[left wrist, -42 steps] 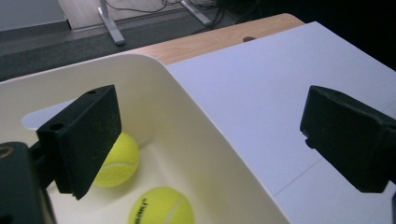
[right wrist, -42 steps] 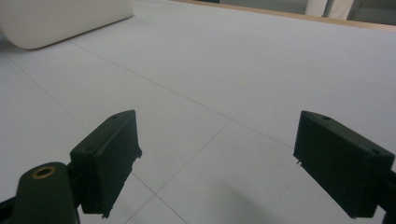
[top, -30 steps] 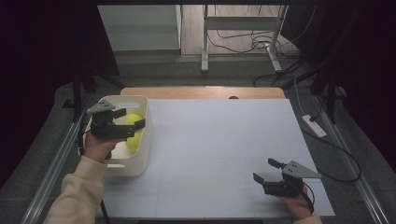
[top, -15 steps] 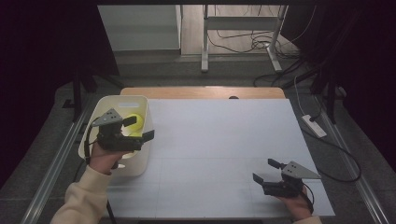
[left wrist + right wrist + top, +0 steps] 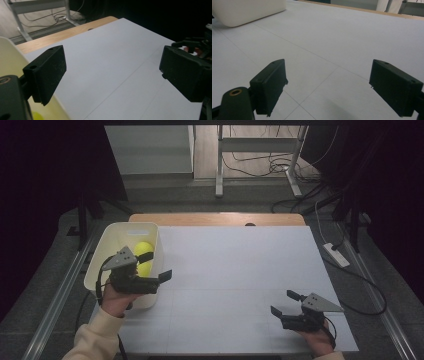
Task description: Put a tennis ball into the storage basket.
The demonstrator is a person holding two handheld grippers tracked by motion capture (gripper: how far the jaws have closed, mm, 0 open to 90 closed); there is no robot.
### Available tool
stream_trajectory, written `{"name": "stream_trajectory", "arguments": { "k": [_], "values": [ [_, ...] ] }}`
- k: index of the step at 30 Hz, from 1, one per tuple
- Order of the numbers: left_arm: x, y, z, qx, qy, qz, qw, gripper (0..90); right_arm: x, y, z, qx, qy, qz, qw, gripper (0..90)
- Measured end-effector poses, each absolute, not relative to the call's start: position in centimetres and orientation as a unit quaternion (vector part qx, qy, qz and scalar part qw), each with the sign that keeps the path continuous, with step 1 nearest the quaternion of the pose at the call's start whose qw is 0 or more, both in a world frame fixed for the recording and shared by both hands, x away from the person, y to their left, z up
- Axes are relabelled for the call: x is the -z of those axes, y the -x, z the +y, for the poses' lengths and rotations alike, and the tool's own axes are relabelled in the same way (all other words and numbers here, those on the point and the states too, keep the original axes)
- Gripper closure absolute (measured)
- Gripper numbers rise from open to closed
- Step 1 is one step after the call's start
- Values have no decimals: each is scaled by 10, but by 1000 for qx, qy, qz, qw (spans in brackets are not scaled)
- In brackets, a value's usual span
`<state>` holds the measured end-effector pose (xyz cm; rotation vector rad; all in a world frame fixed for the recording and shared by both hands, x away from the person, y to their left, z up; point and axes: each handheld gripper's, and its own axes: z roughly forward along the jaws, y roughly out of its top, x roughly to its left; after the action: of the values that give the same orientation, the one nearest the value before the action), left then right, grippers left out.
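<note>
The left gripper is hovering over the right rim of the white bin at the table's left edge, jaws spread and empty. The yellow balls are lying inside, behind the jaws. The right gripper, also spread, is waiting near the front right corner, well apart.

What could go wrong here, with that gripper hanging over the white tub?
The left hand-held gripper hangs open and empty over the near rim of the white tub; a careless sweep might knock or tip it. The yellow balls inside might then roll out. Its cable might also snag the rim.
</note>
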<state>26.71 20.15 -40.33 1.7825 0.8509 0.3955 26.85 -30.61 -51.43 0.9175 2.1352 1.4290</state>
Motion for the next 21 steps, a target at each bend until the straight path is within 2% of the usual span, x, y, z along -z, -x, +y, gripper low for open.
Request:
{"name": "stream_trajectory", "arguments": {
  "k": [7,17,21],
  "values": [
    [415,-254,186,-145,-755,335,545,83,514,-268,-306,-512,-330,767,205,145],
    [434,-239,173,-145,-766,322,537,83,514,-267,-306,-511,-327,768,205,145],
    [441,-230,169,-182,-770,312,526,97,514,-267,-306,-511,-328,768,206,144]
  ]
}}
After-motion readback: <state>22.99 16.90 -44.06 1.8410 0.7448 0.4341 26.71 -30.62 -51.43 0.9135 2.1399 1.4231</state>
